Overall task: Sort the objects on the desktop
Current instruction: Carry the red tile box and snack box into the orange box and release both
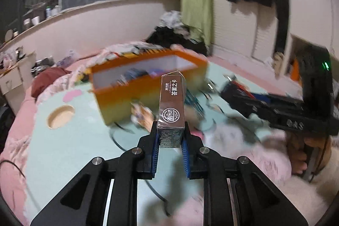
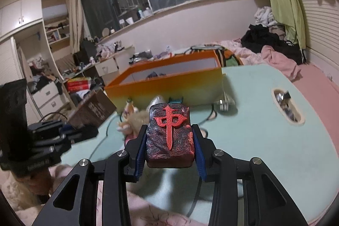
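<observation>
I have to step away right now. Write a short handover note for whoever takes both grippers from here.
Left gripper: shut on the brown card box, held upright above the table.
Right gripper: shut on the big red-and-black mahjong tile, also lifted.
Orange box stands open on the mint table, ahead of both grippers, with some items already inside.
Done: both pieces picked up.
Left: carry each over the orange box and release. A small figurine and cables remain on the table in front of the box.
</observation>
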